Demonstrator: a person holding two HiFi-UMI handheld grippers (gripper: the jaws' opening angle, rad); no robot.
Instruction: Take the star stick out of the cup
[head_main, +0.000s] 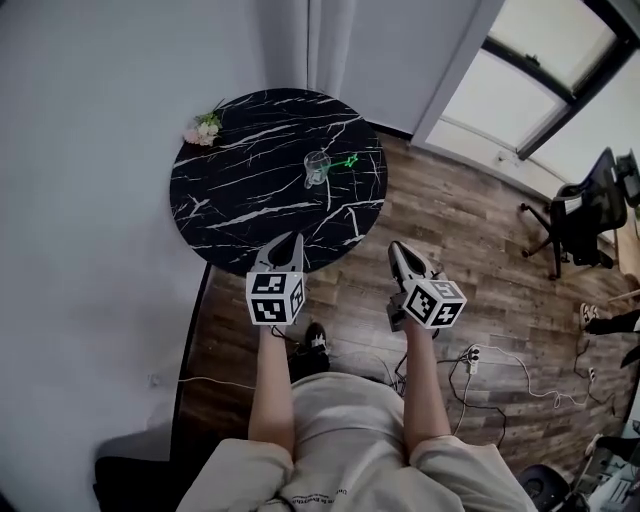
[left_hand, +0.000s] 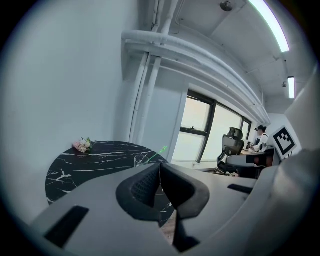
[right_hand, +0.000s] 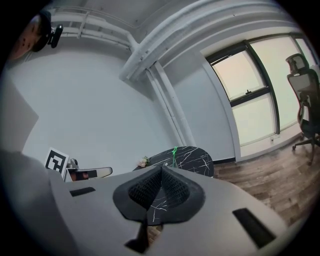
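A clear glass cup (head_main: 317, 168) stands right of centre on the round black marble table (head_main: 250, 200). A green star stick (head_main: 343, 161) leans out of it toward the right. The same cup (left_hand: 141, 161) and star stick (left_hand: 161, 150) show small beyond the left jaws, and the green star stick (right_hand: 174, 151) rises over the table in the right gripper view. My left gripper (head_main: 291, 243) hovers over the table's near edge, shut and empty. My right gripper (head_main: 398, 250) hangs off the table over the floor, also shut on nothing.
A small pink flower bunch (head_main: 204, 129) lies at the table's far left rim. Grey wall runs along the left. Wooden floor spreads right, with a black office chair (head_main: 580, 215) and cables with a power strip (head_main: 475, 355). A distant person (left_hand: 260, 137) sits at a desk.
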